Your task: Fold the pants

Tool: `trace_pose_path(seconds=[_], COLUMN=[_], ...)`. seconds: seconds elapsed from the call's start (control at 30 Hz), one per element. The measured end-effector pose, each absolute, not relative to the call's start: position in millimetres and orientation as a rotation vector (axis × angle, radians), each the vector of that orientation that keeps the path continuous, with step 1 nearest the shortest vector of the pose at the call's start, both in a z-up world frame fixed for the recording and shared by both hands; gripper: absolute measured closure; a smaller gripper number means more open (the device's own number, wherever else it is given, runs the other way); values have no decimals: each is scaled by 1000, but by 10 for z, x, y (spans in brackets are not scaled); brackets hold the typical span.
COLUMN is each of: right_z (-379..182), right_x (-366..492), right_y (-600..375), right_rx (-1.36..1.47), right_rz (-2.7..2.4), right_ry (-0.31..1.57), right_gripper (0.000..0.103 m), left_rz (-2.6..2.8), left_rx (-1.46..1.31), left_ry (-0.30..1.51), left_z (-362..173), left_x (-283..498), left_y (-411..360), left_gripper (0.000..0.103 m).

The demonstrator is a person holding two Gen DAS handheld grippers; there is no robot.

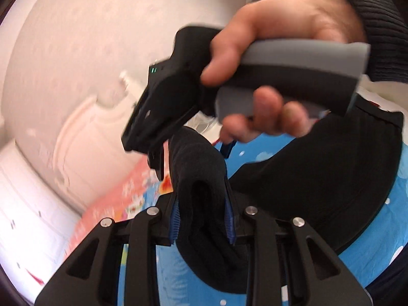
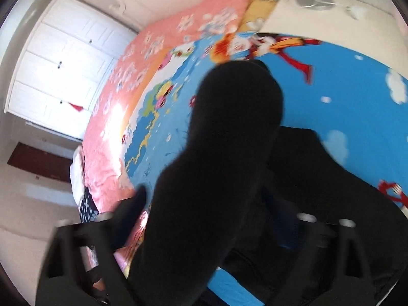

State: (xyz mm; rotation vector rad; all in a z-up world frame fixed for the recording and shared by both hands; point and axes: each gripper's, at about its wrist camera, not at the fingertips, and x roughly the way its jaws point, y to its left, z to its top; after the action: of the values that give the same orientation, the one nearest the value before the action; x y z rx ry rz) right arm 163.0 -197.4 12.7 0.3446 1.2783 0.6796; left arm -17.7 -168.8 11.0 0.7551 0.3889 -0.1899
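Note:
The black pants (image 1: 331,168) lie partly on a blue cartoon-print bedsheet (image 1: 382,219). My left gripper (image 1: 202,219) is shut on a bunched fold of the pants, held up between its blue pads (image 1: 230,223). My right gripper (image 1: 163,158) is close above and ahead of the left one, held in a hand, with pants fabric at its tip. In the right wrist view a raised part of the pants (image 2: 224,158) fills the middle and hides that gripper's fingertips; more of the pants lies on the sheet (image 2: 357,107) to the right.
A pink floral quilt (image 2: 142,76) lies along the bed's left side. White wardrobe doors (image 2: 56,71) stand beyond it. A white surface with a cable and round disc (image 2: 313,0) is at the bed's head. Floor shows at lower left.

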Motion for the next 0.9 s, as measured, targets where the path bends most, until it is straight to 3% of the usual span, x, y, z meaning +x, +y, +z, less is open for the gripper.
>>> trace_pose_path(seconds=[0.07,0.17,0.4,0.5,0.7,0.77,0.83,0.9], right_z=[146,69,-579,-823,-796,-996,-1096,-1075], right_x=[1466,1150,762,668,542,553,487,416], right_y=[-2397,-3218,-4533,-4578,-4433,-4485,-4552,-4573], right_rx=[387,407,522,481,278,241,250,231], right_rz=[659,515,318,274,201,149,119,92], right_ry=[1246,1211,1244,1257,1217,1222,1193,1173], right_gripper=[53,60,68,68,68,52,40,35], left_rz=[-235,-335,-564,-601,-606,-640,-739,-822], left_rx=[816,893,1024,1075,1108,1066,1043,998], left_ry=[331,240,151,169,143,166,217,193], left_z=[79,-22,-521,-763,-1025,-1103,-1193,-1146], left_x=[-308,-518,-823,-883,-1130,-1156,-1176,-1286], left_y=[-2002,-2535,-3719,-3959,-4075,-4126,-4123,-3980], left_gripper=[75,75,75,75,75,70,53,43])
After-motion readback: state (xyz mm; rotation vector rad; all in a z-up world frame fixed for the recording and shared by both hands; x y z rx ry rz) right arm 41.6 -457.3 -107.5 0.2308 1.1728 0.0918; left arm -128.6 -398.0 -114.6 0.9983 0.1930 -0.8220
